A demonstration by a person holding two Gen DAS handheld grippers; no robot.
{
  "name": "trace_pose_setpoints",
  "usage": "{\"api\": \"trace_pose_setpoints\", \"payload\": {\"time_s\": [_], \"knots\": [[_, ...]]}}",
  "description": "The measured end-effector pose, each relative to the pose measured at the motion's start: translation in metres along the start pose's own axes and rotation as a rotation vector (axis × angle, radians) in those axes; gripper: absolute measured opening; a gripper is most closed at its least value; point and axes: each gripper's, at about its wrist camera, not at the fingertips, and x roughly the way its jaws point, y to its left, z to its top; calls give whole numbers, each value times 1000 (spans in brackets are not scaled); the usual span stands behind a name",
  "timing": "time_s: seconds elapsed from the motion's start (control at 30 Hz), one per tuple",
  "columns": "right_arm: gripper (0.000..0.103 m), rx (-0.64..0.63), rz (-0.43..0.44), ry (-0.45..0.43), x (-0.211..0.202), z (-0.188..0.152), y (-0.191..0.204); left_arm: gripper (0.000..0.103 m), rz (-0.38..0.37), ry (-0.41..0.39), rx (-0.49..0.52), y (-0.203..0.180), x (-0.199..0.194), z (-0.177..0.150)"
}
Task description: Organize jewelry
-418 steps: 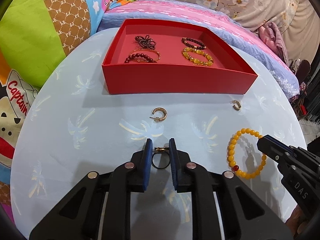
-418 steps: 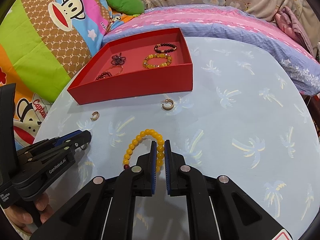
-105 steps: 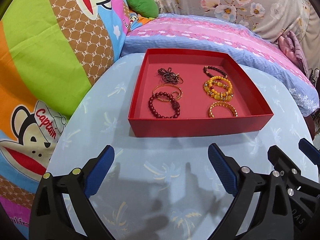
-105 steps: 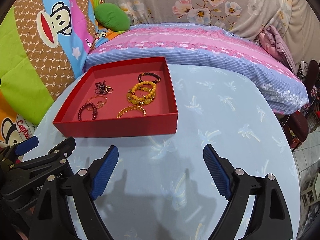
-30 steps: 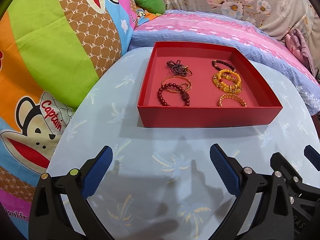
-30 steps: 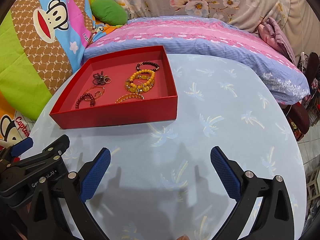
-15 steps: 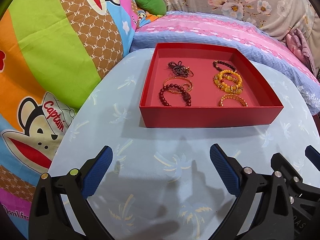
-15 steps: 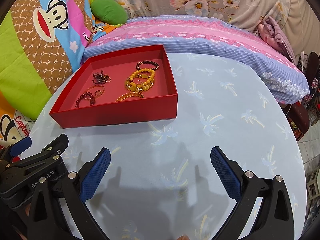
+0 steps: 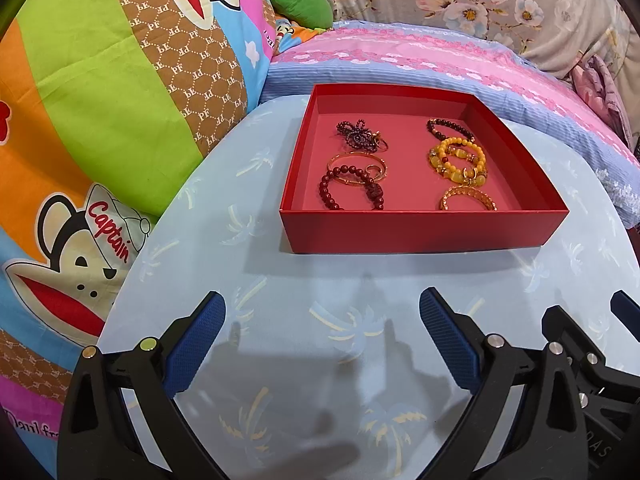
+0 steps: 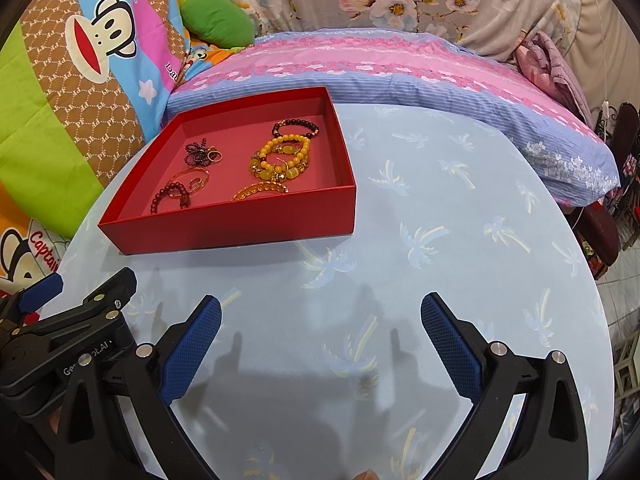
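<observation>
A red tray (image 9: 420, 230) (image 10: 240, 224) stands on the round light-blue table. It holds several pieces: a dark beaded flower piece (image 9: 358, 134), a dark red bead bracelet (image 9: 352, 192) over a gold bangle, a dark bead bracelet (image 9: 448, 130), yellow bead bracelets (image 9: 458, 160) (image 10: 280, 160) and a gold chain bracelet (image 9: 466, 198). My left gripper (image 9: 322, 338) is open and empty over the table's near part. My right gripper (image 10: 320, 340) is open and empty to its right.
The table (image 10: 440, 240) has a palm-print cover. A bright cartoon pillow (image 9: 100, 120) lies left of it. A pink and blue striped cushion (image 10: 400, 72) lies behind. Each gripper shows at the edge of the other's view.
Over the last second both grippers stay open and nearly still. Earlier, the ring, earrings and yellow bracelet lay on the table; now they lie in the tray.
</observation>
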Motion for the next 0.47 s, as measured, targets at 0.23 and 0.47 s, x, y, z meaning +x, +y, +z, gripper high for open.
{"api": "trace_pose_setpoints", "payload": {"time_s": [0.23, 0.47], "knots": [[97, 2, 1, 2, -1, -1, 0, 92, -3, -3, 3, 1, -1, 0], [97, 1, -1, 2, 0, -1, -1, 92, -7, -1, 3, 0, 0, 1]]}}
